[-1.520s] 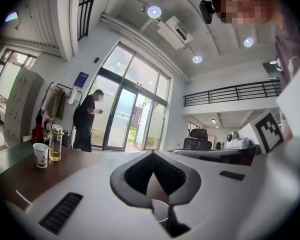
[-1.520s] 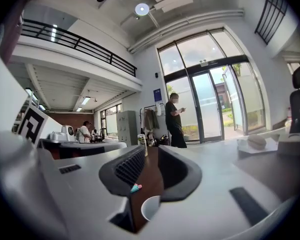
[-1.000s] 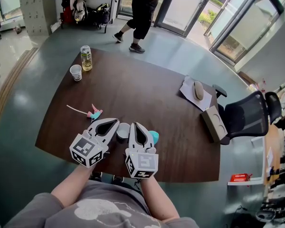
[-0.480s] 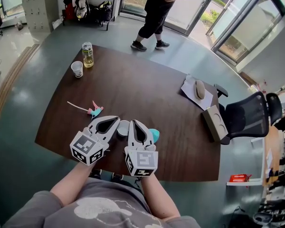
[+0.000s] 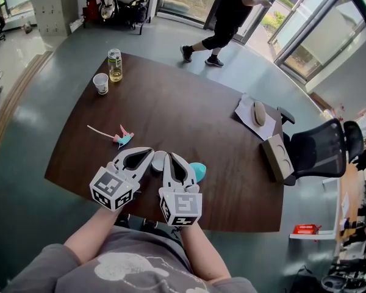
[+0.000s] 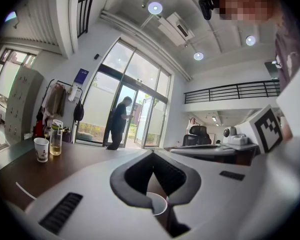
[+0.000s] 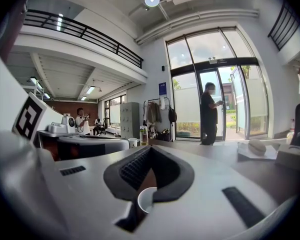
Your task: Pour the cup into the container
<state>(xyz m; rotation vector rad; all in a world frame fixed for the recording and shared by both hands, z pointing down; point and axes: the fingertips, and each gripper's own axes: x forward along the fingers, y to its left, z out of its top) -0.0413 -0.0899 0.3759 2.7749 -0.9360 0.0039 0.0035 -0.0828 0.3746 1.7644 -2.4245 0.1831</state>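
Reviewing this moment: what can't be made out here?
1. The cup: in the head view, the left gripper and right gripper hide most of it. The gripper views show only part of its rim, so its contents are unknown.
2. The teal thing: in the head view, the right gripper covers its left part, so what it is stays unclear.
3. The far cup: its print is too small in every view.

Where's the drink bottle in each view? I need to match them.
Head view: the bottle stands at the table's far left corner.
Left gripper view: at far left, mid-height.
Right gripper view: small, near centre.
Shared landmark: the paper cup just beside it in all three.
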